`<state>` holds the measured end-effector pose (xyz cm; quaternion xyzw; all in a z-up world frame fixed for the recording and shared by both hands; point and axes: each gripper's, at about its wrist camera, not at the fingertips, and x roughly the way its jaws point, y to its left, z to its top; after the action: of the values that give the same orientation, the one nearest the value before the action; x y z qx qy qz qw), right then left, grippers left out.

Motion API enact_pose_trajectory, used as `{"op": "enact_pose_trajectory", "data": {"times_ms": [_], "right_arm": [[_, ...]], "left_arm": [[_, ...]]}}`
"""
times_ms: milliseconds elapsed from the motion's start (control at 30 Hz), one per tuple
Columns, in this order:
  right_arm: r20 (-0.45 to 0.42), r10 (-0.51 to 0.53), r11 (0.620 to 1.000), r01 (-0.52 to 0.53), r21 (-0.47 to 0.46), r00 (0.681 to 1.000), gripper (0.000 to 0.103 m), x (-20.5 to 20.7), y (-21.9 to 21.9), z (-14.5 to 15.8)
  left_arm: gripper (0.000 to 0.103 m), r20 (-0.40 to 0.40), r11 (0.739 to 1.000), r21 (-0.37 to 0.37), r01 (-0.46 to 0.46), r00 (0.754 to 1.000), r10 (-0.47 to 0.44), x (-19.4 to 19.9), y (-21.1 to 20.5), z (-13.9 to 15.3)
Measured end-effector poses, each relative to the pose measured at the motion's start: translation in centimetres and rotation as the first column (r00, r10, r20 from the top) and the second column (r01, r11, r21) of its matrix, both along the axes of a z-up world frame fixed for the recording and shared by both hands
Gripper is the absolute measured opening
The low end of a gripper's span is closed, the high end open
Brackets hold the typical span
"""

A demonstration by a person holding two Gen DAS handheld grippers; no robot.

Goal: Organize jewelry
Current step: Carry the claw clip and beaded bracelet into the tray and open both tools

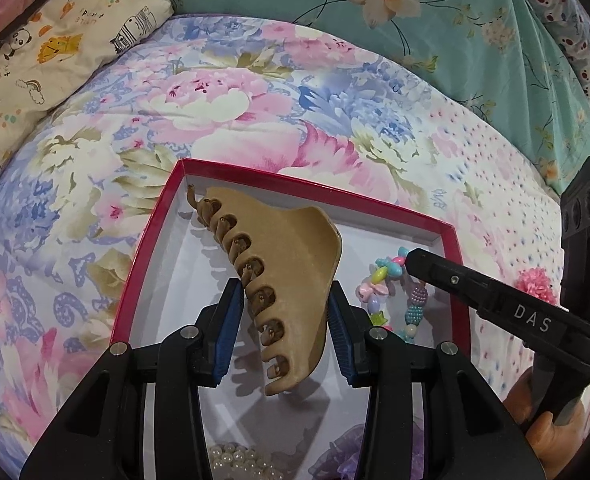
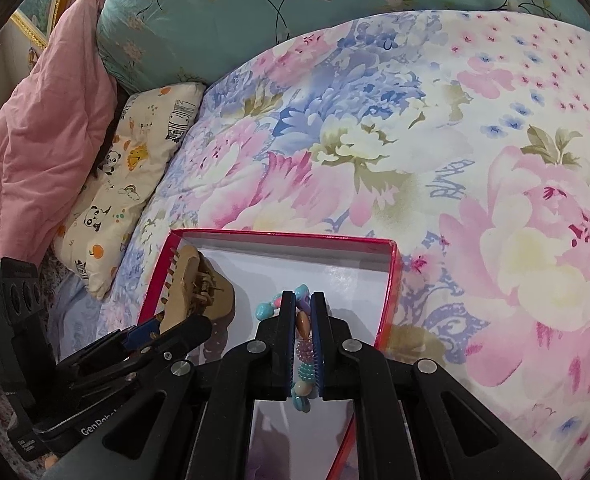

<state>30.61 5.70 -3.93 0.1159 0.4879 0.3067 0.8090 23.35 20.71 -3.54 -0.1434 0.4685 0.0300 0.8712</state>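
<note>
Spread over the floral bedsheet (image 2: 375, 128), a red-rimmed cardboard box (image 1: 453, 280) gathers pieces: the left gripper (image 1: 283, 320) pinches a tan plastic hair claw (image 1: 287, 264) above it, and the right gripper (image 2: 303, 312) clamps a pastel beaded bracelet (image 2: 301, 322) for placing inside.

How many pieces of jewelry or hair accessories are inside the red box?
4, maybe more hidden. Tan plastic claw hair clip at left, held by the left gripper; colourful bead bracelet at right, held by the right gripper; white pearl strand and purple fabric flower at near edge.
</note>
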Motion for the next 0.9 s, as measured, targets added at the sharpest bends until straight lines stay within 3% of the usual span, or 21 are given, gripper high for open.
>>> {"op": "enact_pose_trajectory", "data": {"times_ms": [300, 533, 633, 700, 800, 900], "right_arm": [[0.012, 0.016, 0.999, -0.015, -0.035, 1.0, 0.009, 0.1, 0.6, 0.1], [-0.009, 0.015, 1.0, -0.015, -0.008, 1.0, 0.014, 0.2, 0.4, 0.1], [-0.011, 0.008, 1.0, -0.008, 0.008, 1.0, 0.026, 0.1, 0.2, 0.5], [-0.008, 0.008, 1.0, -0.007, 0.021, 1.0, 0.033, -0.1, -0.1, 0.8], [-0.001, 0.003, 1.0, -0.003, 0.029, 1.0, 0.033, -0.5, -0.5, 1.4], [0.005, -0.006, 0.999, 0.005, 0.048, 1.0, 0.033, -1.3, -1.3, 2.2]], "left_arm": [[0.04, -0.039, 1.0, 0.004, -0.007, 0.999, 0.008, 0.5, 0.1, -0.6], [0.04, -0.053, 1.0, 0.007, -0.011, 0.999, 0.011, 0.4, 0.1, -0.6], [0.041, -0.062, 1.0, 0.0, -0.015, 0.998, 0.015, 0.3, 0.0, -0.6], [0.046, -0.056, 1.0, 0.0, -0.015, 0.998, 0.015, 0.2, -0.1, -0.2], [0.057, -0.044, 1.0, 0.019, -0.016, 0.999, 0.017, -0.1, -0.4, 0.6], [0.061, -0.036, 1.0, 0.023, -0.016, 0.999, 0.017, -0.7, -0.7, 1.3]]}}
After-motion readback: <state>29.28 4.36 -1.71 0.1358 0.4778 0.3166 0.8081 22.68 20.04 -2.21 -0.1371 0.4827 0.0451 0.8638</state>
